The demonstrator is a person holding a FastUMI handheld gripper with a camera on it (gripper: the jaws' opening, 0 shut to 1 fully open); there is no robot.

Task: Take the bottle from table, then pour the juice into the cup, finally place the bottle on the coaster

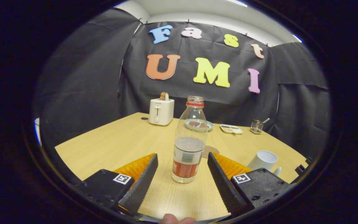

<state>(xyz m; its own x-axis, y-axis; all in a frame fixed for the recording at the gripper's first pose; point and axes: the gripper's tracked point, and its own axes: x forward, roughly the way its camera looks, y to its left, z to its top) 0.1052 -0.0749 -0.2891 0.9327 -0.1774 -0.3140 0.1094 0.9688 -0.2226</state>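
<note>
Gripper [182, 169] jaws wide open (touching nothing), bottle [189, 146] standing between

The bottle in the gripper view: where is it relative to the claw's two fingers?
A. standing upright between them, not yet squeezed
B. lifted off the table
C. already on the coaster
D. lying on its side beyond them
A: the bottle stands upright on the table, with gaps to both fingers of the open claw.

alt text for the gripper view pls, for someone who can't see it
An uncapped clear bottle stands upright on a wooden table, between the open gripper's two fingers, touching neither. A brown coaster lies just behind it and a white cup beyond the right finger; a toaster sits farther back.
</note>
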